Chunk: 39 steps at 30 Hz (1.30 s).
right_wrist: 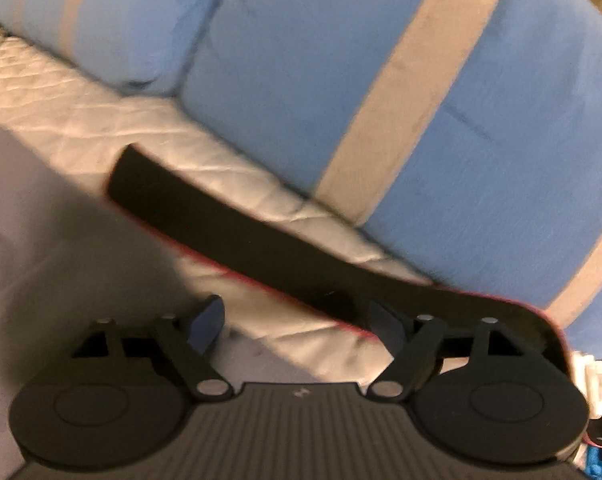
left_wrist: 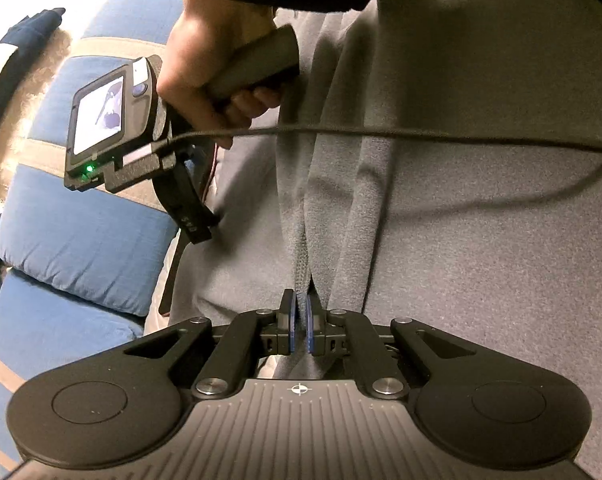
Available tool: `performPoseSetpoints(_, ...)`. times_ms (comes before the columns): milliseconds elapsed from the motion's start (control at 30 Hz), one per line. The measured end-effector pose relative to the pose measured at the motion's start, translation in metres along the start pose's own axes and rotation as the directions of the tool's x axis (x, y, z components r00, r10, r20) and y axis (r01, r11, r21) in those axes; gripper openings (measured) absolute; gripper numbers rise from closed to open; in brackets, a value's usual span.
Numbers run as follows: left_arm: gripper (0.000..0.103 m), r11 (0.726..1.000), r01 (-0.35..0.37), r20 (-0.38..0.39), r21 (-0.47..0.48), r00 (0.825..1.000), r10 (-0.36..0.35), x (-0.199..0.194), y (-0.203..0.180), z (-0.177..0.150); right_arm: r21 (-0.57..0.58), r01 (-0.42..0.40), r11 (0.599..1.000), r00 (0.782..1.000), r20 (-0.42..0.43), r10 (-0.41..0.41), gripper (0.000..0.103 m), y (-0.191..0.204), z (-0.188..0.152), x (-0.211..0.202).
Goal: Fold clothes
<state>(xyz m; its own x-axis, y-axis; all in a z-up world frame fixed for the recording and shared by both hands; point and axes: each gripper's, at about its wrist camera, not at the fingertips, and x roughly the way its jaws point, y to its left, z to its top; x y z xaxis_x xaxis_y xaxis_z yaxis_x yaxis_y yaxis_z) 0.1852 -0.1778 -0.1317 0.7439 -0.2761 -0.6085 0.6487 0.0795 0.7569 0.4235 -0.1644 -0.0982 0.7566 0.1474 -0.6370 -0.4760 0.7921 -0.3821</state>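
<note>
A grey fleece garment [left_wrist: 461, 240] fills most of the left wrist view, bunched into upright folds. My left gripper [left_wrist: 300, 322] is shut on one fold of it, the cloth pinched between the blue pads. A hand [left_wrist: 205, 60] holds my right gripper [left_wrist: 193, 220] at the garment's left edge, pointing down. In the blurred right wrist view the right gripper [right_wrist: 297, 320] stands open, with no cloth between its fingers. The grey garment [right_wrist: 25, 220] lies to its left. A black strap with a red edge [right_wrist: 241, 232] runs across the bedding past the right finger [right_wrist: 385, 326].
Blue cushions with beige stripes [right_wrist: 381, 80] lie behind a white quilted cover [right_wrist: 81, 120]; the cushions [left_wrist: 81, 240] flank the garment's left side. A black cable [left_wrist: 421, 132] stretches across the garment. A dark blue item [left_wrist: 25, 36] lies far left.
</note>
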Motion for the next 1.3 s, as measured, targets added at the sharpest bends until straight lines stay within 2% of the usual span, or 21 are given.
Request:
performPoseSetpoints(67,0.004,1.0,-0.001,0.002,-0.003,1.0,0.001,-0.001,0.001,0.0,0.02,0.07,0.997,0.997,0.01,-0.071,0.082,-0.005,0.003,-0.003)
performPoseSetpoints(167,0.005,1.0,-0.011,0.007,-0.008,1.0,0.011,-0.002,-0.004,0.0,0.081,0.004,0.997,0.999,0.051,-0.008,0.083,-0.017,0.004,-0.029)
performPoseSetpoints(300,0.01,0.999,-0.037,-0.006,-0.02,0.999,0.037,-0.002,-0.008,0.001,0.092,-0.016,0.996,0.998,0.058,0.011,0.084,-0.02,-0.002,-0.066)
performPoseSetpoints(400,0.034,0.996,-0.088,-0.014,-0.024,0.996,0.088,-0.002,-0.001,-0.001,0.162,-0.034,0.986,0.998,0.052,0.026,0.088,-0.028,-0.012,-0.091)
performPoseSetpoints(467,0.056,0.991,-0.125,-0.024,-0.037,0.992,0.125,-0.004,0.009,-0.007,0.224,-0.039,0.974,0.998,0.049,0.029,0.09,-0.032,-0.023,-0.11)
performPoseSetpoints(533,0.063,0.986,-0.157,-0.034,-0.062,0.987,0.155,-0.013,0.022,-0.016,0.245,-0.076,0.967,0.996,0.067,0.061,0.09,-0.032,-0.036,-0.129)
performPoseSetpoints(633,0.063,0.979,-0.174,-0.049,-0.108,0.984,0.169,-0.028,0.039,-0.025,0.212,-0.105,0.972,0.992,0.094,0.086,0.091,-0.022,-0.053,-0.157)
performPoseSetpoints(733,0.063,0.977,-0.177,-0.053,-0.12,0.984,0.171,-0.059,0.046,-0.048,0.174,-0.106,0.979,0.991,0.099,0.09,0.094,-0.003,-0.065,-0.175)
performPoseSetpoints(833,0.063,0.98,-0.16,-0.044,-0.117,0.987,0.155,-0.046,0.064,-0.066,0.137,-0.111,0.984,0.988,0.124,0.094,0.096,0.02,-0.071,-0.185)
performPoseSetpoints(900,0.062,0.981,-0.145,-0.021,-0.13,0.989,0.143,-0.042,0.064,-0.077,0.127,-0.089,0.988,0.986,0.155,0.068,0.096,0.035,-0.074,-0.19)
performPoseSetpoints(1033,0.053,0.988,-0.119,0.036,-0.097,0.992,0.123,-0.027,0.06,-0.079,0.144,-0.093,0.985,0.971,0.231,0.058,0.097,0.053,-0.085,-0.192)
performPoseSetpoints(1133,0.041,0.991,-0.114,0.05,-0.067,0.992,0.117,-0.012,0.059,-0.075,0.121,-0.088,0.989,0.966,0.254,0.055,0.097,0.06,-0.093,-0.192)
performPoseSetpoints(1300,0.029,0.999,-0.047,0.075,0.023,0.996,0.045,0.0,0.055,-0.069,0.117,-0.091,0.989,0.966,0.25,0.06,0.098,0.062,-0.098,-0.189)
